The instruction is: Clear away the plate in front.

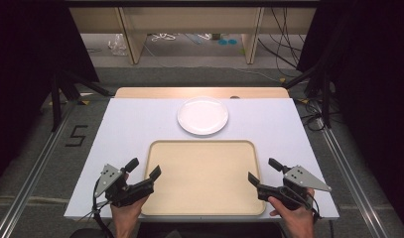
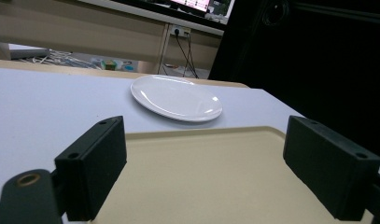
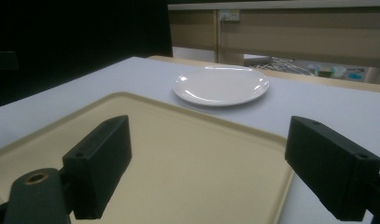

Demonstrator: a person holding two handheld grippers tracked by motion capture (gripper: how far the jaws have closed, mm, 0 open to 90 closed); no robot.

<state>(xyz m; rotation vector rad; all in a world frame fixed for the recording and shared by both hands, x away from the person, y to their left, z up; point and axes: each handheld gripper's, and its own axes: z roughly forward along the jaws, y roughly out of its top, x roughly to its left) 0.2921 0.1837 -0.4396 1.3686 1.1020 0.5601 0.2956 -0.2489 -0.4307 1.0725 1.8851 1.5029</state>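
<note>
The plate (image 2: 177, 98) looks glossy white, perhaps ceramic; the tray (image 1: 203, 178) is smooth matt beige plastic; the tabletop (image 1: 130, 129) is matt pale; the jaws are matt black.

The plate (image 1: 203, 116) is plain white, glossy. The tray (image 1: 204, 177) is pale beige, unpatterned. The desk (image 1: 135, 124) is light lavender-grey with a tan wooden far edge. Both grippers' fingers (image 2: 92, 165) are matte black, their top plates grey.
</note>
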